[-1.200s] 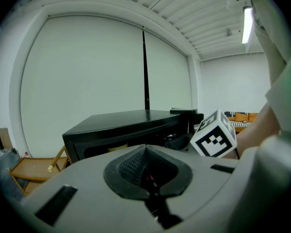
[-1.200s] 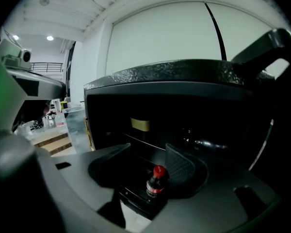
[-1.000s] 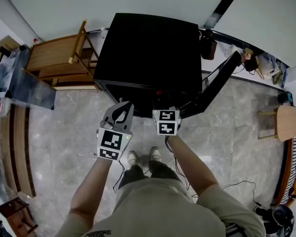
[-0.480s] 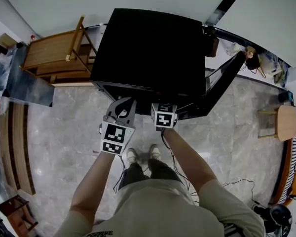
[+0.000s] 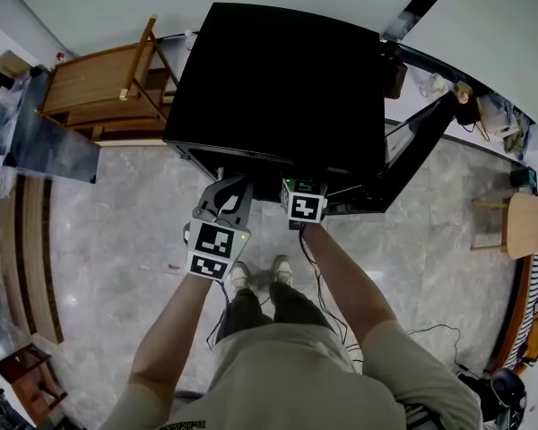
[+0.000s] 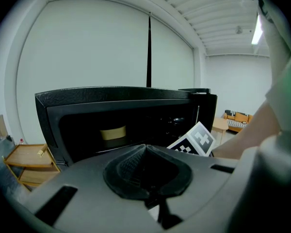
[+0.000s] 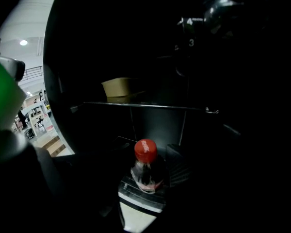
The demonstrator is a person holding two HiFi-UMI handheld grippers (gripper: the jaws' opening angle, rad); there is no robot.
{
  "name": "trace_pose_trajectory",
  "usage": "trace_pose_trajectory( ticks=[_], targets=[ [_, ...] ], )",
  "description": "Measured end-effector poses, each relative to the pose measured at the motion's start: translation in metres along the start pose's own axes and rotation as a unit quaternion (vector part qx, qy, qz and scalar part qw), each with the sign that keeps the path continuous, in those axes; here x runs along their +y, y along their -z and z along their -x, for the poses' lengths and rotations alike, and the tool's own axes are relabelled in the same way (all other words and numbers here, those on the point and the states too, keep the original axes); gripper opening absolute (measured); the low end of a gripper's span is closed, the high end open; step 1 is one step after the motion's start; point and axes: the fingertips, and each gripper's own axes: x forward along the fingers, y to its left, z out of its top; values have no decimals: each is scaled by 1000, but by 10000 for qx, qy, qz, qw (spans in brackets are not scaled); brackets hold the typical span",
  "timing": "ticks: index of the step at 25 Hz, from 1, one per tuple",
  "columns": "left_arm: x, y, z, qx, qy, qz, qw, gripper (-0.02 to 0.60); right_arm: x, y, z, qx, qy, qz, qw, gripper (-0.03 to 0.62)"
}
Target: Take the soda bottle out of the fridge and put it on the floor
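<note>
Fridge [image 5: 278, 88] sat on the floor [image 5: 117, 240] by the wall, its door [image 5: 412, 159] swung out to the right and a wooden rack [image 5: 103, 92] on its left. Inside, the soda bottle [image 7: 146, 169] stood low down between the right gripper's [image 7: 148, 176] jaws, with a box [image 7: 122, 87] on the shelf above.

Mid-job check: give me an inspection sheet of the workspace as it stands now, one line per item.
Surface: grey tiled floor; the person's shoes stand in front of the fridge.
Job's things: soda bottle, red cap, upright inside the fridge; fridge door open to the right.
Clutter: cardboard box on the shelf above the bottle.
Grippers: left gripper shut and empty, outside the fridge; right gripper inside it, fingers either side of the bottle, too dark to tell if they grip.
Cables: black cable hangs below the right gripper.
Surroundings: wooden rack left of the fridge; wooden stool at right.
</note>
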Motion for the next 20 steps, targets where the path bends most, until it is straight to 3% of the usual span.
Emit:
trace_pose_trajectory(
  ticks=[3, 7, 20],
  targets=[
    [2, 5, 1, 57, -25, 19, 10000, 6, -3, 4, -5, 66, 56, 83, 9999, 195],
    [4, 10, 3, 119, -60, 29, 9999, 6, 0, 3, -9, -11, 11, 256, 9997, 138],
    [7, 18, 13, 167, -67, 20, 9998, 6, -3, 5, 3, -24, -31, 228, 9997, 127]
  ],
)
